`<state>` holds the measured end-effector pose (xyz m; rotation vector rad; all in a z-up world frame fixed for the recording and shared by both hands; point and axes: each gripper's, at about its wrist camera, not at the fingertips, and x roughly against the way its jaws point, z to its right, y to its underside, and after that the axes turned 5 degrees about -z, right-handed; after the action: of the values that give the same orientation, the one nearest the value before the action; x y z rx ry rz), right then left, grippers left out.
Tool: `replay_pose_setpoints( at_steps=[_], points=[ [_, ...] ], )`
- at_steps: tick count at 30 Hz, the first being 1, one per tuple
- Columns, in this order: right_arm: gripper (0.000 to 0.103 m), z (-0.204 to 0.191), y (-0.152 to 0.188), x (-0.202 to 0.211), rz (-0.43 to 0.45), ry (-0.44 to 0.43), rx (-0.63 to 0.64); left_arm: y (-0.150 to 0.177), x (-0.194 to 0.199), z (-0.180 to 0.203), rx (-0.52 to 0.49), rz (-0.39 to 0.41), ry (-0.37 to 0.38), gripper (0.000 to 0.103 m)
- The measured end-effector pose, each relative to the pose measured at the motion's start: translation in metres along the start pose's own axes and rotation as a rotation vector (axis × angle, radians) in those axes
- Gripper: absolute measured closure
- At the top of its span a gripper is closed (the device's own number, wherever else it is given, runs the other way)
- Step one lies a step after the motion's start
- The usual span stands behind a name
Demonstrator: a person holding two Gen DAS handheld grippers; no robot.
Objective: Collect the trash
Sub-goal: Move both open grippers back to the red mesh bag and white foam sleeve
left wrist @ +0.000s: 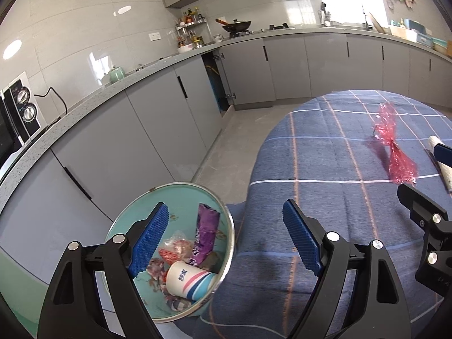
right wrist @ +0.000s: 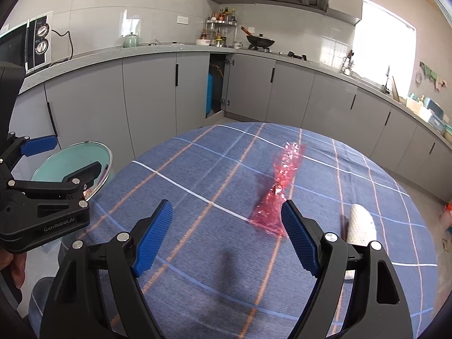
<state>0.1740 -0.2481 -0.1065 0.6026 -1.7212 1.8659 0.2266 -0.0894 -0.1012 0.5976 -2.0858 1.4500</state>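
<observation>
both grippers, left gripper (left wrist: 226, 240) and right gripper (right wrist: 226, 240), are spread wide and empty, while the red wrapper (right wrist: 278, 195) mid-table near the paper roll (right wrist: 361, 223) is so crinkly it might slip before reaching the bin (left wrist: 180, 189) off the left edge.

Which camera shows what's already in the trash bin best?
The left wrist view: it looks down into the trash bin, showing a paper cup, a purple wrapper and other scraps. The right wrist view catches only the bin's rim and inner wall, partly behind the left gripper.
</observation>
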Motion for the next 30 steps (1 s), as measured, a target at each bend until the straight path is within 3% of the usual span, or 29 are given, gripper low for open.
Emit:
replay_pose_setpoints(
  at_steps=[16,30],
  points=[
    [0.025,0.037,0.005,0.001,-0.032,0.101,-0.061,-0.019,0.008,0.037,-0.046,0.024,0.064,0.021],
    [0.025,0.106,0.019,-0.009,-0.129,0.229,-0.182,-0.043,0.003,0.088,-0.103,0.026,0.161,0.017]
  ],
)
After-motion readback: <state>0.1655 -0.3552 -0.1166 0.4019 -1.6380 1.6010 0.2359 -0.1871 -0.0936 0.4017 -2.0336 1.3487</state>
